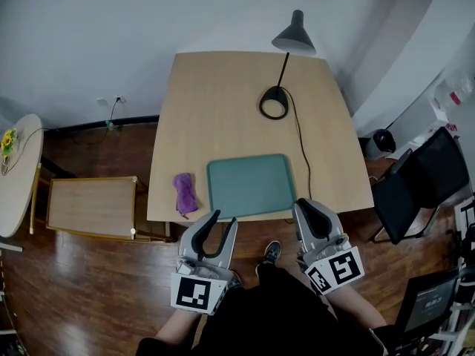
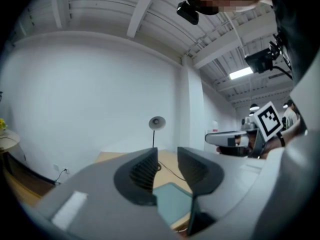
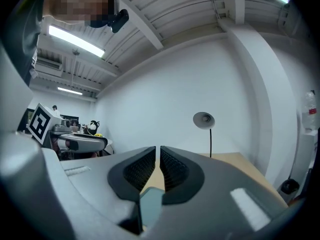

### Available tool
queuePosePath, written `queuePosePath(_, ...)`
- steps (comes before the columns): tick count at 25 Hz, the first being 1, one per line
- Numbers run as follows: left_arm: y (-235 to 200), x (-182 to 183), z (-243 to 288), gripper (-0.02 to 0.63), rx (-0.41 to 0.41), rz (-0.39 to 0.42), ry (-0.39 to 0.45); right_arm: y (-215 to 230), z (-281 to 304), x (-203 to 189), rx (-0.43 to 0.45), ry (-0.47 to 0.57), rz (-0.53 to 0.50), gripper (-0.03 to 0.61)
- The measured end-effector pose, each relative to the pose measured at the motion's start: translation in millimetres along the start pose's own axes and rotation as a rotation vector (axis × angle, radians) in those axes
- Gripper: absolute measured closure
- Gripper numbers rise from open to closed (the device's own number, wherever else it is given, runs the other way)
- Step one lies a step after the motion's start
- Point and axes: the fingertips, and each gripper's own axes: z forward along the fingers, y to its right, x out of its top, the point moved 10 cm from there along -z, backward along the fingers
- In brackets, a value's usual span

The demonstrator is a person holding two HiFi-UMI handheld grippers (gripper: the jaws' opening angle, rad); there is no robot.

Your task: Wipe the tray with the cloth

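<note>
Head view: two grippers held at the table's near edge, with the tray and cloth lying untouched.
A green tray point(image 1: 249, 186) lies flat by the front edge of the wooden table point(image 1: 230, 87). A crumpled purple cloth point(image 1: 184, 193) sits just beside the tray's left side, not touching it. A black lamp point(image 1: 295, 37) stands farther back, and its cord runs past the tray's right side. The left gripper point(image 1: 224, 219) hovers off the table edge, below the gap between cloth and tray. The right gripper point(image 1: 306, 206) hovers at the tray's right front corner. In the left gripper view the jaws stand apart with nothing between them. In the right gripper view the jaws are all but together, leaving a thin slit, and they grip nothing.
</note>
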Motion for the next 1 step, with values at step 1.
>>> queuePosePath(1, -3.4, -3.4, -8.3, 0.468, 0.003, -0.004, -0.003, -9.5, -1.0, -2.4, 0.001, -0.01, -0.005, 0.551)
